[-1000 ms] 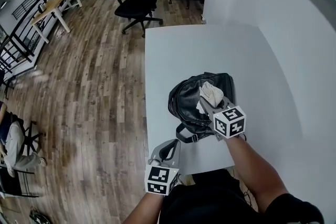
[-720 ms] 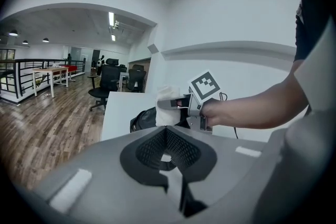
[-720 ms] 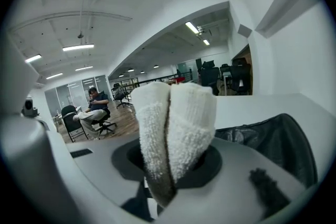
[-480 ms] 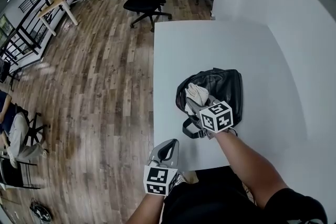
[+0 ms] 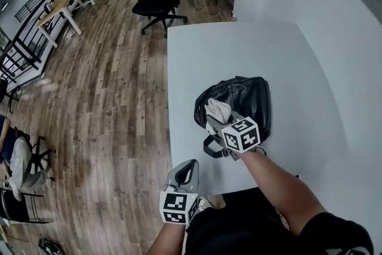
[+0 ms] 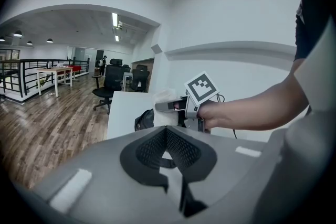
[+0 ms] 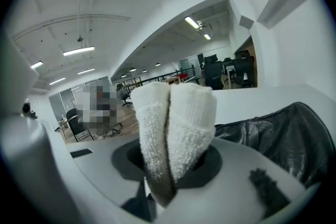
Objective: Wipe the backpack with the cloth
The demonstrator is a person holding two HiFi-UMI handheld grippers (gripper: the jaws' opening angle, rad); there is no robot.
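Here, cloth (image 7: 176, 123) in right tongs (image 5: 218, 122), over backpack (image 5: 252, 98).

Ahead of the right gripper (image 5: 213, 118), which clamps the folded cloth (image 5: 218, 109), bare tabletop (image 5: 239, 51) runs clear to its far edge. Under that gripper and to its right bulks the black backpack (image 5: 250, 98); past it, open tabletop reaches the white wall (image 5: 340, 39). To its left, a narrow strip of tabletop ends at the edge, then open wood floor (image 5: 101, 104). The left gripper (image 5: 190, 167) hangs at the near left corner, jaws together, with the backpack's strap (image 5: 212, 152) ahead of it. Office chairs (image 5: 156, 0) stand well beyond.
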